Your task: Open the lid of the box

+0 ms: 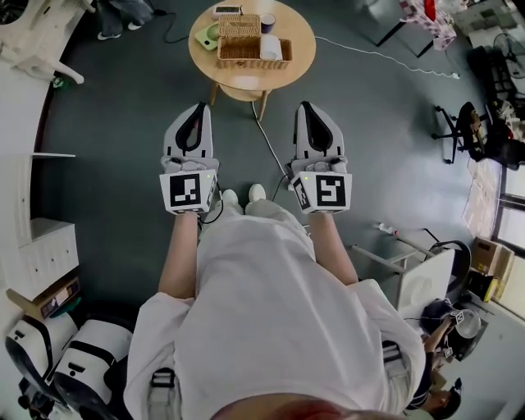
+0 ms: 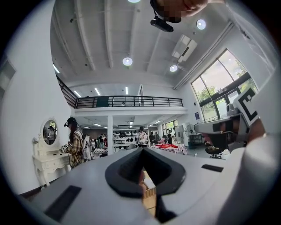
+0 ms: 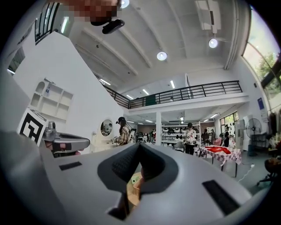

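Observation:
A round wooden table (image 1: pixel 299 37) stands ahead of me on the grey floor. On it sit a small wicker box with a lid (image 1: pixel 239 25) and, in front of it, a wider wicker tray (image 1: pixel 243 55) holding a white cup (image 1: pixel 270 47). My left gripper (image 1: pixel 200 106) and right gripper (image 1: pixel 304 105) hover side by side above the floor, well short of the table, pointing at it. Both are shut with nothing between the jaws. In the left gripper view the gripper (image 2: pixel 141 150) shows a bit of wicker (image 2: pixel 149 193) below its tips. The right gripper (image 3: pixel 139 146) shows a strip of tabletop (image 3: pixel 131 190).
A green object (image 1: pixel 210 34) and a dark cup (image 1: pixel 267 20) also sit on the table. A white cable (image 1: pixel 385 57) runs across the floor to the right. White shelves (image 1: pixel 45 246) line the left, an office chair (image 1: pixel 459 131) stands right. People stand far off.

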`<action>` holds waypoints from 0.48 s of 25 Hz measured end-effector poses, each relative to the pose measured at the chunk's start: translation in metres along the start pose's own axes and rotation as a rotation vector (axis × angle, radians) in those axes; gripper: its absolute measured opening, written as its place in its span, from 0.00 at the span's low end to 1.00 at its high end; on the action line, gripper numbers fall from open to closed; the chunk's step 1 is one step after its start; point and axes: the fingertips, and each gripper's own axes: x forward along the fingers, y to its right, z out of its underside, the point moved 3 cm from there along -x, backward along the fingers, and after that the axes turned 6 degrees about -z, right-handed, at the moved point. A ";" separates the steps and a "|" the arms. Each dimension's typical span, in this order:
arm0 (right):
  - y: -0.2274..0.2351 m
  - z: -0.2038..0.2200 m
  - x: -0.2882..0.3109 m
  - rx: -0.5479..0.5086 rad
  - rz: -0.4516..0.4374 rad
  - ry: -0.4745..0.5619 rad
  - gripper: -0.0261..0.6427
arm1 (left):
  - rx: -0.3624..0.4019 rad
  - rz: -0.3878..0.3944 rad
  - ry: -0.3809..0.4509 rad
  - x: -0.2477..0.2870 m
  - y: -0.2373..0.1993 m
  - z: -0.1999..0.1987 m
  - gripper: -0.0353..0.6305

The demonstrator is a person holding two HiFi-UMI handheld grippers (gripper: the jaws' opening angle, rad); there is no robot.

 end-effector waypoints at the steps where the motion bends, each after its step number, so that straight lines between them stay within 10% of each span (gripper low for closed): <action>1: -0.001 0.001 -0.003 -0.003 -0.005 -0.004 0.03 | 0.001 -0.001 -0.001 -0.002 0.003 -0.001 0.05; 12: 0.015 -0.006 -0.022 -0.023 -0.046 0.012 0.03 | 0.009 -0.023 -0.014 -0.020 0.041 -0.015 0.05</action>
